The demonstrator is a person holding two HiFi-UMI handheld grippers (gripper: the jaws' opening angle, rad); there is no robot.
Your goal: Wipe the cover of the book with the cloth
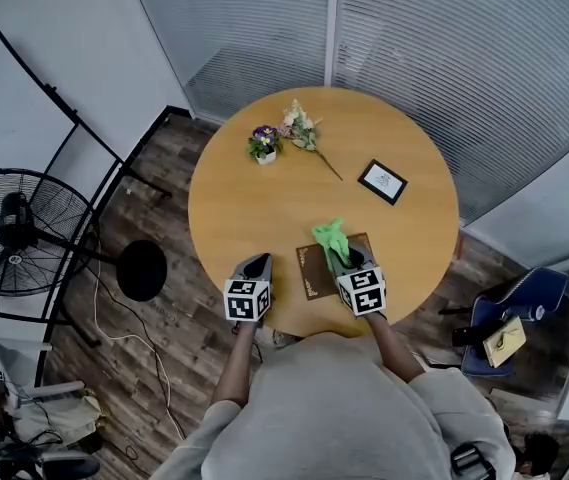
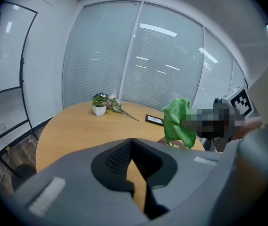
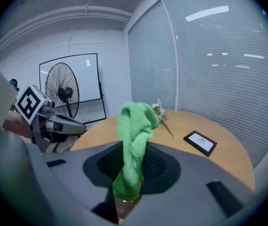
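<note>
A brown book point(image 1: 313, 271) lies on the round wooden table point(image 1: 254, 208) near its front edge, partly covered by my right gripper. That right gripper point(image 1: 345, 259) is shut on a green cloth point(image 1: 330, 236), which bunches up above the jaws over the book. In the right gripper view the cloth point(image 3: 134, 135) stands upright, pinched in the gripper point(image 3: 132, 175). My left gripper point(image 1: 256, 264) hovers at the table's edge left of the book. Its jaws are shut on nothing point(image 2: 133, 149). The cloth point(image 2: 178, 121) also shows in the left gripper view, at the right.
A small potted plant point(image 1: 264, 146), a flower sprig point(image 1: 304, 131) and a black picture frame point(image 1: 383, 181) sit on the table's far half. A standing fan point(image 1: 14, 233) is on the floor to the left. A blue chair point(image 1: 512, 313) stands to the right.
</note>
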